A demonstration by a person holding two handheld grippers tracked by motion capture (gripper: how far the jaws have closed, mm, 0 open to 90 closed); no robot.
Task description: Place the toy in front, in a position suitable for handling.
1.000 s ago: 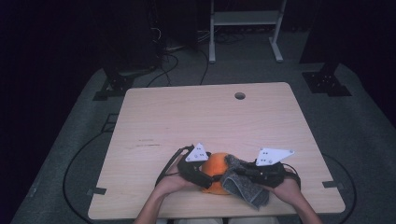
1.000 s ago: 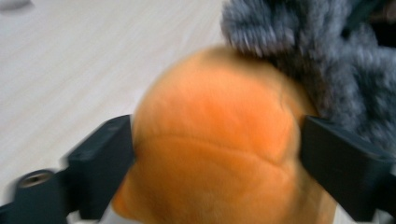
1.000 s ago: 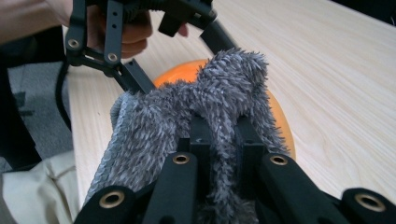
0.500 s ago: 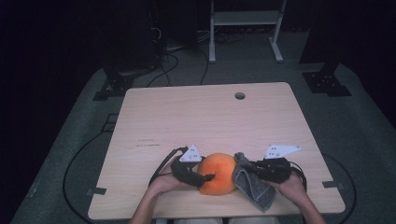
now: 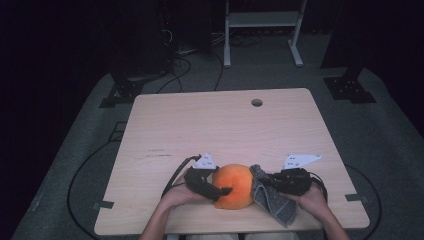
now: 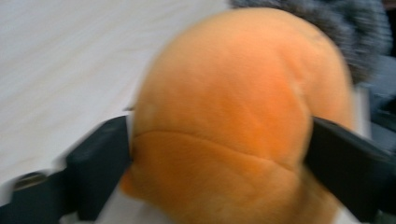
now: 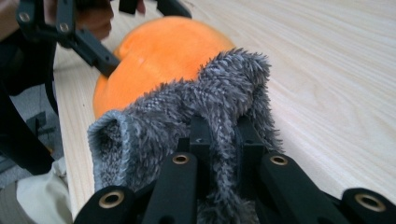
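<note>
Item in hand: an orange plush ball (image 5: 234,185) is sitting on the desk (image 5: 225,130) at its near edge, between the two grippers.
Left gripper (image 5: 222,191): its fingers (image 6: 100,161) are pinching the plush ball from both sides; the left gripper view shows a black finger pressing into each flank of the orange fabric.
Right gripper (image 5: 267,181): its fingers (image 7: 201,140) are pinching a fold of a grey fuzzy cloth (image 5: 272,200), with pile bulging out around them in the right gripper view.
Cloth position: the grey fuzzy cloth is lying against the ball's right side, its lower end hanging toward the desk's front edge.
Change since a second ago: the ball is now showing far more of its surface, and the cloth is drawn off to the right instead of lying bunched over it; the two grippers are standing farther apart.
Meaning for the work: judging from this, the cloth is being pulled or wiped across the ball while the left gripper is steadying it; one pass seems to be nearly finished.
Brands and labels: none readable on ball or cloth.
Other writing: small dark marks are showing on the grey plates (image 5: 205,161) atop the grippers and a faint dark line on the desk (image 5: 159,152), all too small to read.
</note>
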